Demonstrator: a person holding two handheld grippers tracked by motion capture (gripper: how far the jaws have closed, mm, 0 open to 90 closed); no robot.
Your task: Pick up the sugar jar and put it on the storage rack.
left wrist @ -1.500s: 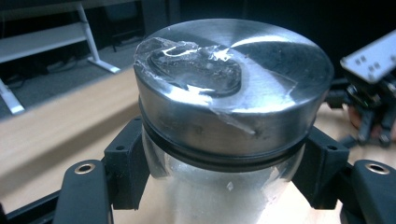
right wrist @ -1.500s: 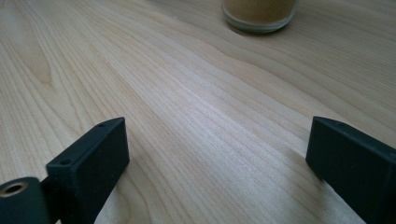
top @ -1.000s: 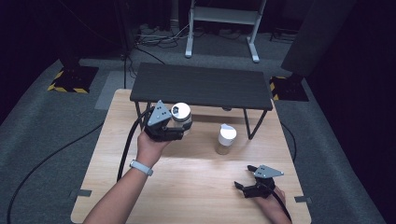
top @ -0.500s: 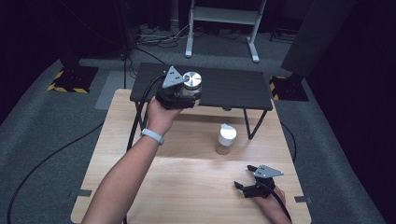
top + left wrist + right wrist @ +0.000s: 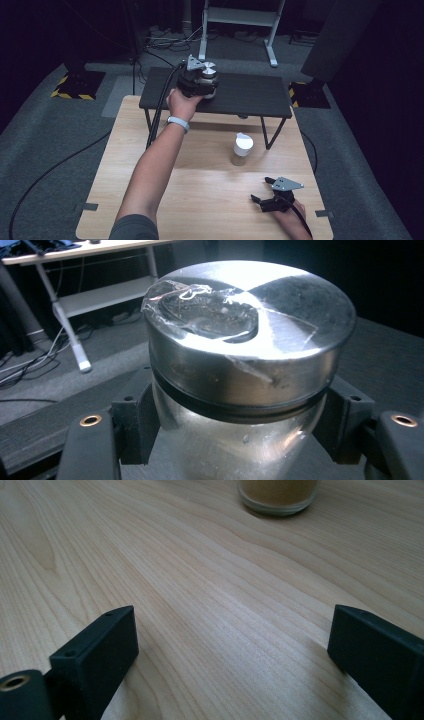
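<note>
Jar being placed on shelf, not yet released.
Jar (image 5: 207, 75) is being pinched by left gripper (image 5: 200, 80) at the shelf's (image 5: 250, 95) back-left edge. Right gripper (image 5: 270, 199) is being rested spread near the table's (image 5: 210, 200) front-right corner; second jar (image 5: 242, 149) is left waiting mid-table.

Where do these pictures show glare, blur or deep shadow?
Left gripper view: glare on the metal jar lid, where clear tape glints; the background is soft. Right gripper view: the black fingers are blurred, the wooden table evenly lit. High view: the floor is dim, the room's edges black.
</note>
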